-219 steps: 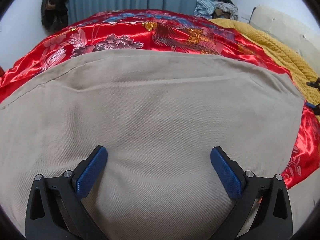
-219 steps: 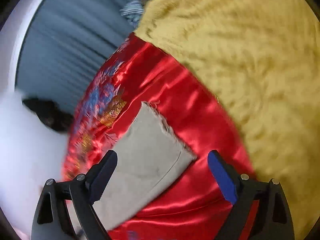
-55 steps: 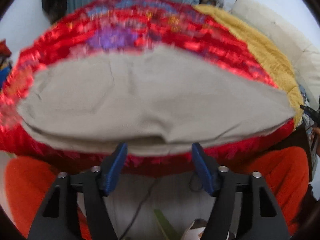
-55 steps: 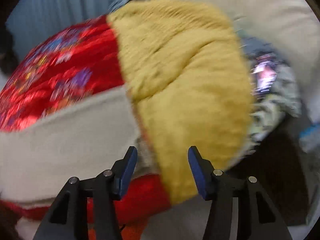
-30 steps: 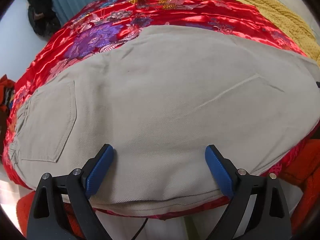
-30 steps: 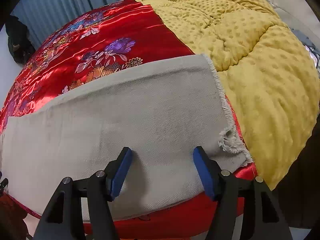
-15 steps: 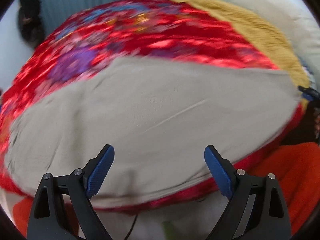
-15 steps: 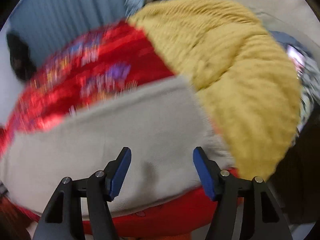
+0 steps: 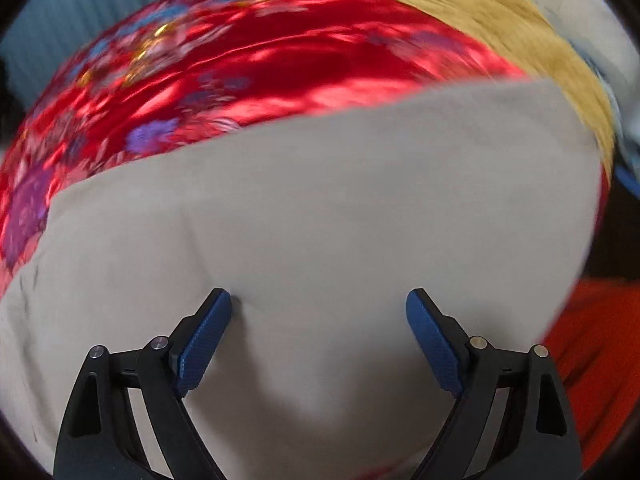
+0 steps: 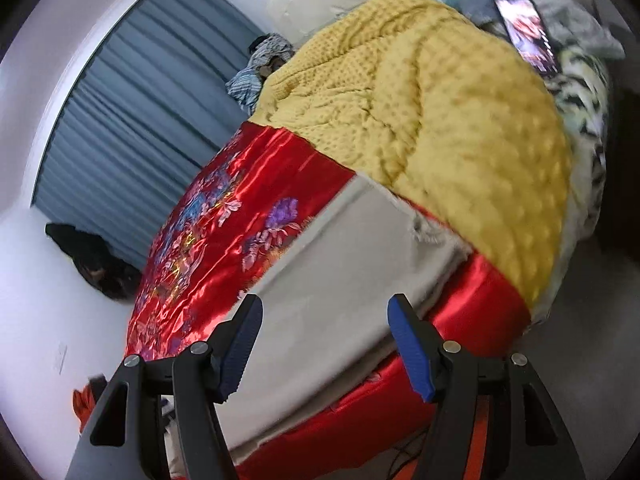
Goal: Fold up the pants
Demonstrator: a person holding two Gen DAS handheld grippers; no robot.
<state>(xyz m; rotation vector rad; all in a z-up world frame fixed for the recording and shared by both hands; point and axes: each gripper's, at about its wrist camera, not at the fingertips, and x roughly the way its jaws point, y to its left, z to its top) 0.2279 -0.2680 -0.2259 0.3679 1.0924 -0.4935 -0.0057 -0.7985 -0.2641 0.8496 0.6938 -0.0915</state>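
The beige pants (image 9: 320,208) are lying flat on the red floral satin bedspread (image 10: 224,216), their frayed hem touching the mustard blanket (image 10: 440,120), both the left gripper (image 9: 319,320) and right gripper (image 10: 325,332) hovering spread, pinching nothing.

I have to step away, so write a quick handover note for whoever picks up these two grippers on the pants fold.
Left gripper: open, over the middle of the beige pants, gripping nothing.
Right gripper: open, over the frayed leg hem, holding nothing.
Pants lie flat, legs stacked, on the red satin bedspread; the hem is beside the yellow blanket.
Done: laid out lengthwise.
Left: fold hem end toward the waist.
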